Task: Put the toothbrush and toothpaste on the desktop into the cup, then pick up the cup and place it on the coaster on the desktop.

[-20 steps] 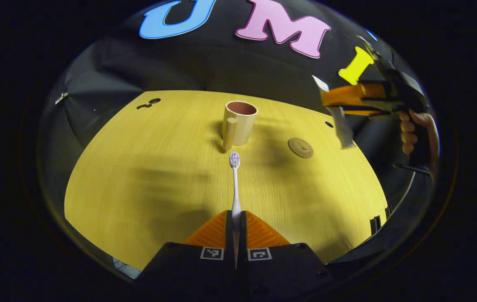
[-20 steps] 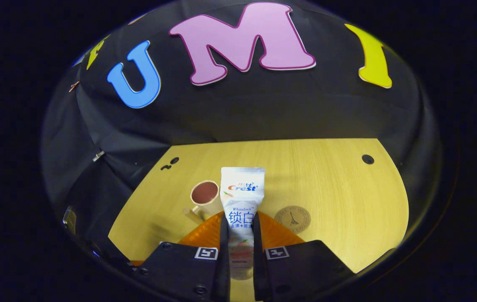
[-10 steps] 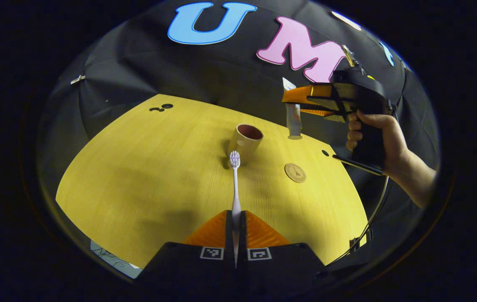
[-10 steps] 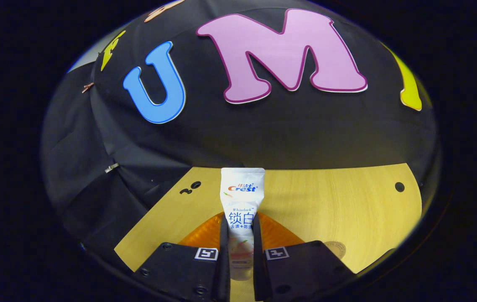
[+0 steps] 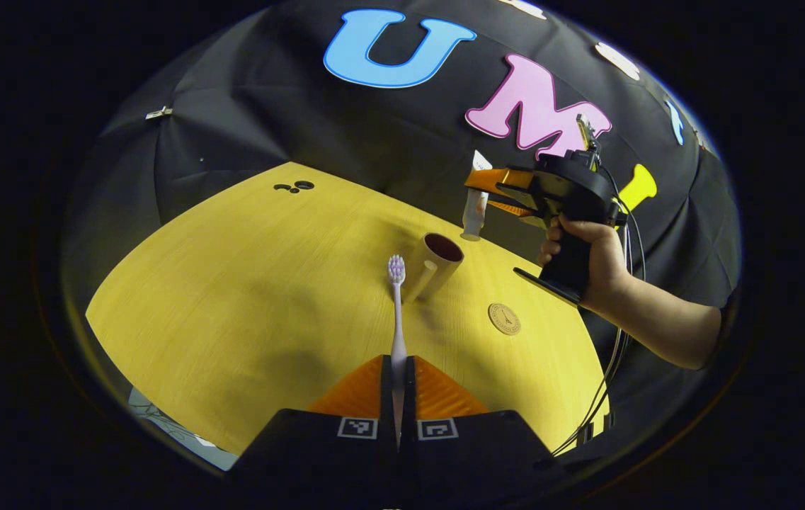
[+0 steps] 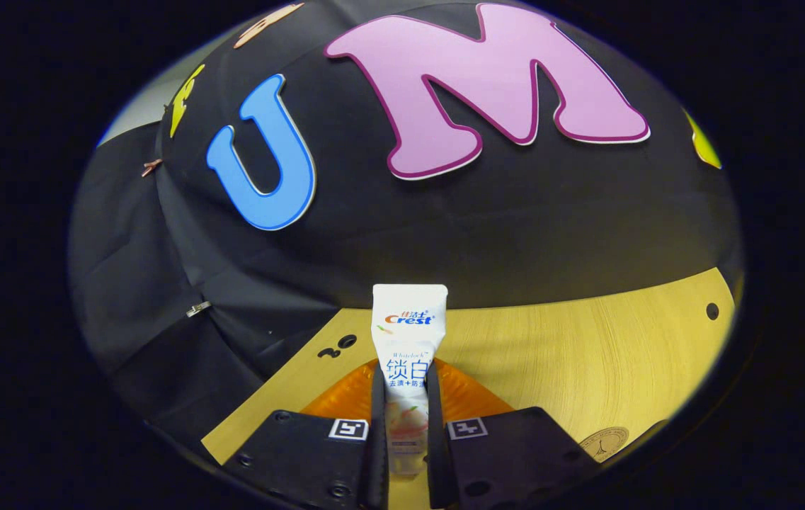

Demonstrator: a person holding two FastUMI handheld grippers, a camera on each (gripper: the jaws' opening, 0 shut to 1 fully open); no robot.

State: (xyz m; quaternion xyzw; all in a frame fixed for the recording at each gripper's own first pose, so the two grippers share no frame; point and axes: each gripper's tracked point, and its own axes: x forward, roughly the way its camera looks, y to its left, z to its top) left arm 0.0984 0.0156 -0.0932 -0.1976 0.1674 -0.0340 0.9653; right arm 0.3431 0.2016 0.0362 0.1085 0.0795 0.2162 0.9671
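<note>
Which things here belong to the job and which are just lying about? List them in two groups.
Part of the job:
- toothbrush, held in the left gripper
- toothpaste tube, held in the right gripper
- cup, standing on the desktop
- coaster, lying flat beside the cup

Just there:
- clip on the booth's black cloth
- cable hanging from the right gripper's handle

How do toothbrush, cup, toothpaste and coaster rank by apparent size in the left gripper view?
1. toothbrush, though nearness to the camera inflates it
2. cup
3. toothpaste, partly hidden by the right gripper
4. coaster
</note>
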